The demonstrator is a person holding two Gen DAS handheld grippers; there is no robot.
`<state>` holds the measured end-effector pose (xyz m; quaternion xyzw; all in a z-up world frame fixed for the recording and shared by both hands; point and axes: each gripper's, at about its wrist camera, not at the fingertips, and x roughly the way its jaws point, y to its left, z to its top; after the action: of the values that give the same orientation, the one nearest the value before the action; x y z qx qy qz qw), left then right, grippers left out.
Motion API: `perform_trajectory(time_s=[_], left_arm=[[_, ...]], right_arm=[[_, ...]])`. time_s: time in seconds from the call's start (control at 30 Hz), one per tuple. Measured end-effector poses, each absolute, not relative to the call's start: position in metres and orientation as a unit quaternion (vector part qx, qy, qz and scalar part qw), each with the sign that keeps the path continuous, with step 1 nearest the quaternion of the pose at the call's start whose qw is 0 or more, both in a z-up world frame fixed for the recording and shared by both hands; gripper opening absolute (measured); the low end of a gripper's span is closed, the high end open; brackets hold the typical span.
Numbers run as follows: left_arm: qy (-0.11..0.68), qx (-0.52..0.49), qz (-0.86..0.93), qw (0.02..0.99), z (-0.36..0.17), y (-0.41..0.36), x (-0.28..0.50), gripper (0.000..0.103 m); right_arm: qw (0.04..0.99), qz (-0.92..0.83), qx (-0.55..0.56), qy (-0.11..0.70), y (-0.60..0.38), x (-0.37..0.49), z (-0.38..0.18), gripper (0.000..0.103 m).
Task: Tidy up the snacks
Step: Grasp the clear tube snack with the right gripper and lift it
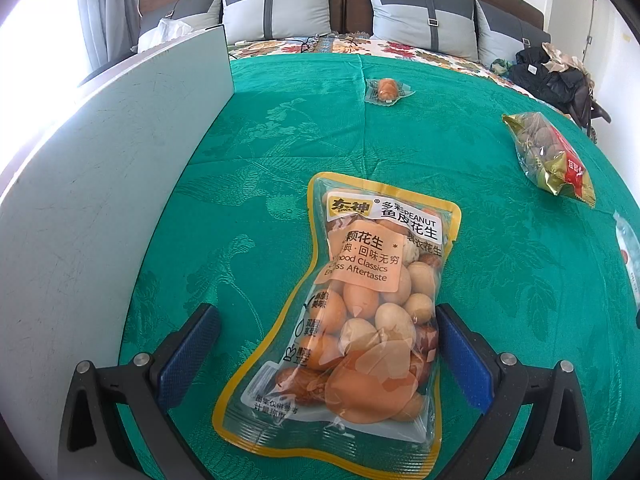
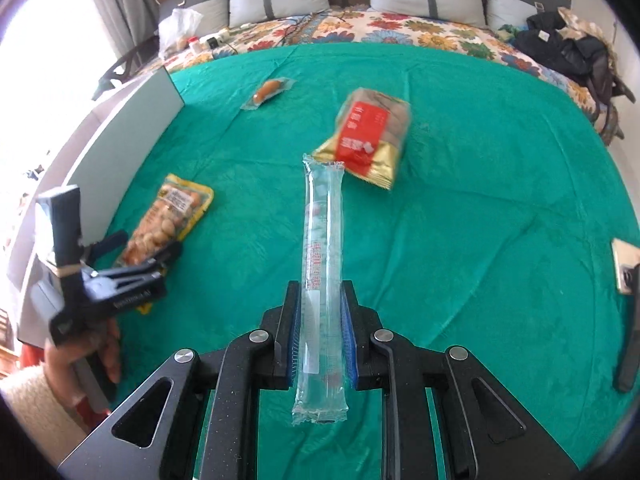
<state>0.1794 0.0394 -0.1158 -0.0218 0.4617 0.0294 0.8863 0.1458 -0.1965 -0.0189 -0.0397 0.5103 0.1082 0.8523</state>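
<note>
At far left a grey panel (image 1: 100, 184) stands along the green cloth's (image 1: 460, 152) edge; just beside it the left gripper (image 1: 328, 344) is spread wide, straddling the peanut bag (image 1: 360, 308) that lies flat, right pad (image 1: 464, 360) at the bag's edge, left pad clear of it. Mid-cloth, the right gripper (image 2: 320, 336) is clamped on a long clear sleeve (image 2: 322, 264). A small sausage pack (image 2: 269, 91) and a gold-red bag (image 2: 370, 136) lie farther back with open cloth on the right up to the floral bedspread (image 2: 400, 28).
</note>
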Motion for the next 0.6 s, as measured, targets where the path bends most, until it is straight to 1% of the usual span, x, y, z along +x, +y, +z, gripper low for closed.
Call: perform_trajectory(time_s=[0.07,0.2,0.27,0.3,0.37,0.4,0.43,0.53,0.6], left_arm=[[0.462,-0.022,0.029,0.886,-0.116,0.039,0.179,0.103],[0.462,-0.022,0.029,0.886,-0.116,0.039,0.179,0.103],[0.462,-0.022,0.029,0.886,-0.116,0.039,0.179,0.103],[0.462,-0.022,0.029,0.886,-0.116,0.039,0.179,0.103],[0.462,-0.022,0.029,0.886,-0.116,0.039,0.179,0.103],[0.462,-0.022,0.029,0.886,-0.116,0.039,0.179,0.103],[0.461,-0.022,0.029,0.886,-0.116,0.039,0.179,0.103],[0.461,-0.022,0.029,0.886,-0.116,0.039,0.179,0.103],[0.461,-0.022,0.029,0.886,-0.116,0.039,0.179,0.103]], right_arm=[[0.858,0.079,-0.06,0.505,-0.204,0.14,-0.035,0.019],[0.863,0.08,-0.067,0.494,-0.21,0.148,-0.049,0.019],[0.867,0.084,-0.067,0.487,-0.21,0.154,-0.055,0.02],[0.871,0.086,-0.064,0.48,-0.21,0.156,-0.056,0.022],[0.88,0.082,-0.057,0.464,-0.216,0.15,-0.058,0.031],[0.883,0.073,-0.054,0.461,-0.218,0.151,-0.059,0.048],[0.884,0.067,-0.042,0.461,-0.222,0.149,-0.06,0.062],[0.889,0.058,-0.026,0.454,-0.227,0.148,-0.063,0.075],[0.888,0.055,-0.022,0.456,-0.228,0.149,-0.063,0.078]])
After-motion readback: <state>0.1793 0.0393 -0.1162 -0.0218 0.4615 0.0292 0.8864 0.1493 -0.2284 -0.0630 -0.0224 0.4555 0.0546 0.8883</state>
